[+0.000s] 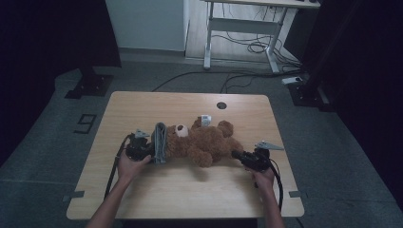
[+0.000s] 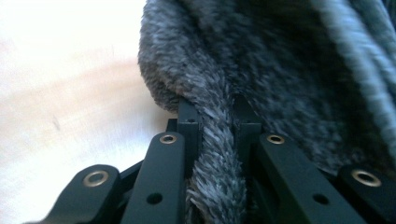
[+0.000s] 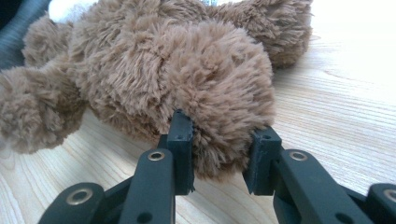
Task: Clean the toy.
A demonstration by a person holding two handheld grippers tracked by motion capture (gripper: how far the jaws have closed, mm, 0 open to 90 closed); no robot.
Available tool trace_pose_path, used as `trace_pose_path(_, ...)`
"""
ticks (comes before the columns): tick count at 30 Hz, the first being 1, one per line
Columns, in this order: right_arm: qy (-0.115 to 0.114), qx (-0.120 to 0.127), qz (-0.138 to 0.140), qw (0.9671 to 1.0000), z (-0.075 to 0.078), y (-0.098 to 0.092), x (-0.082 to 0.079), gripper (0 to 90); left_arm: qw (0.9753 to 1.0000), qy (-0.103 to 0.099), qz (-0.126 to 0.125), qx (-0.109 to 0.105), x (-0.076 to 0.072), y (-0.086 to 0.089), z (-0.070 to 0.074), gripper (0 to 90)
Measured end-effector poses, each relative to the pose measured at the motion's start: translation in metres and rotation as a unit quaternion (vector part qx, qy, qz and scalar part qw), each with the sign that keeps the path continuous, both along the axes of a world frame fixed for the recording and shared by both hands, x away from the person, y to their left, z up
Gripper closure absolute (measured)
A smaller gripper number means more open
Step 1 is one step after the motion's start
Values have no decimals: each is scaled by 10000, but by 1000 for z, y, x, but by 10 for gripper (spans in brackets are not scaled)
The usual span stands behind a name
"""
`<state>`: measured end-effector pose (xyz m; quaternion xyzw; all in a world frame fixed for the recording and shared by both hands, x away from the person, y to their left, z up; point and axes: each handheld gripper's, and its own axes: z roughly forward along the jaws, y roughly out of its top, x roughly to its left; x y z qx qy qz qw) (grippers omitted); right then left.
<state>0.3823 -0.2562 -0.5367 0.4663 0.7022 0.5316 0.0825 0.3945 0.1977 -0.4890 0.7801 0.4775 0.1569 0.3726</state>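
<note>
Dressing the bear (image 1: 202,142) with the grey hat (image 1: 159,142) seems to be the step in hand. The desk (image 1: 190,190) has wide bare wood in front of the toy and behind it, so there is room to slide or lift; only the small round hole (image 1: 221,105) near the far edge breaks the surface, well apart from the work. The bear lies on its side across the middle of the desk, head toward the person's left, with the hat just beside or touching its head. The left tongs (image 2: 215,119) are narrow, pinching a fold of the hat's rim. The right tongs (image 3: 224,149) sit half open around the bear's foot (image 3: 219,93), fur pressed between the jaws. I would keep the foot pinned as an anchor and draw the hat toward the head along the bear's length, low over the wood. A pinch on one fold will not spread the opening, so the rim may bunch.
</note>
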Motion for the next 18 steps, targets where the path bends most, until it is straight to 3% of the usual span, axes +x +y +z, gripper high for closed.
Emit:
trace_pose_path(4,-2,33,13,10000,2,-1,0,686,9980,-466,-312,-307,-6,-10,48,773)
trace_pose_path(8,-12,18,-14,10000,3,2,-1,686,9956,-734,-556,-188,-3,-40,77,773)
trace_pose_path(13,-27,14,0,10000,3,1,-1,686,9946,-745,-714,-53,13,-79,80,768)
trace_pose_path(15,-38,-6,17,10000,3,0,-2,686,9950,-698,-713,58,22,-91,72,767)
trace_pose_path(17,-34,-17,31,10000,3,-1,-2,686,9959,-600,-637,219,30,-96,60,766)
trace_pose_path(18,-33,-16,32,10000,3,-1,-2,685,9964,-539,-618,202,34,-95,53,763)
